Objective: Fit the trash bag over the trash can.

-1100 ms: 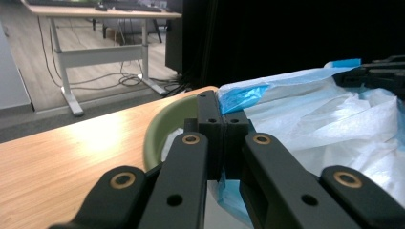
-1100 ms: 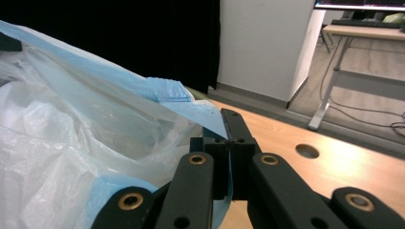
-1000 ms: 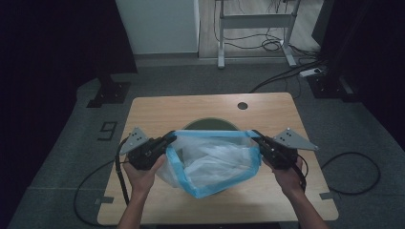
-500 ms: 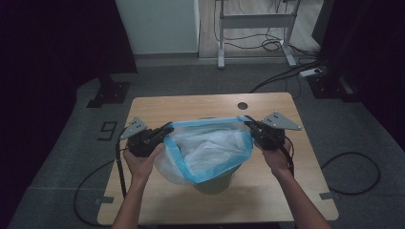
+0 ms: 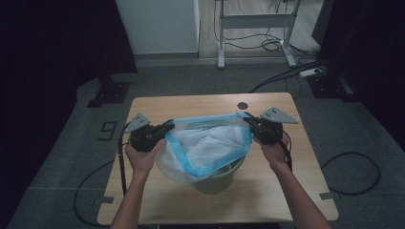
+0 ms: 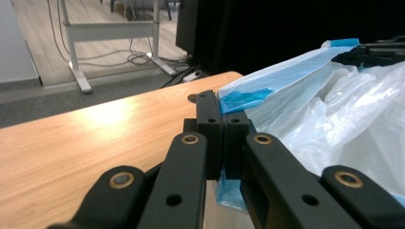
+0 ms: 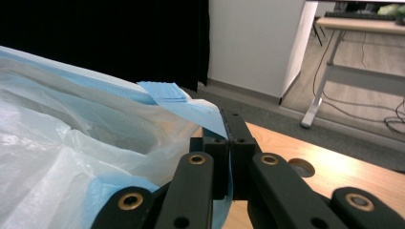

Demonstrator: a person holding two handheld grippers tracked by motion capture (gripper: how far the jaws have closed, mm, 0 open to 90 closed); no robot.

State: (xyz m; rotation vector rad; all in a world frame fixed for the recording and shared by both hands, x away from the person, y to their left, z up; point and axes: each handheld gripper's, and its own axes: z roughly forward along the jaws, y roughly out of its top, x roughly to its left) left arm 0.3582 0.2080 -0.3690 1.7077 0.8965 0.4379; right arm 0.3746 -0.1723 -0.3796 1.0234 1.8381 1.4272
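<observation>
Stretching bag (image 5: 208,145) mouth over bin (image 5: 219,179) at frame centre | left claw (image 5: 168,126), right claw (image 5: 247,119) clamping its blue rim, keeping it wide

Translucent white bag (image 5: 206,149) with blue rim, seemingly olive-green bin (image 5: 220,177), light wooden table (image 5: 191,102)

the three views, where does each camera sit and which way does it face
High view: above the person's side, looking forward and down on the table; both forearms, left tongs and right tongs stretch the bag open over the bin.
Left gripper view: rides the left tongs, looking across the table; black jaws shut on the bag's blue rim.
Right gripper view: rides the right tongs, facing the bag; jaws shut on the rim.
Shared: the bag in all three; each gripper view also shows the table hole.
</observation>
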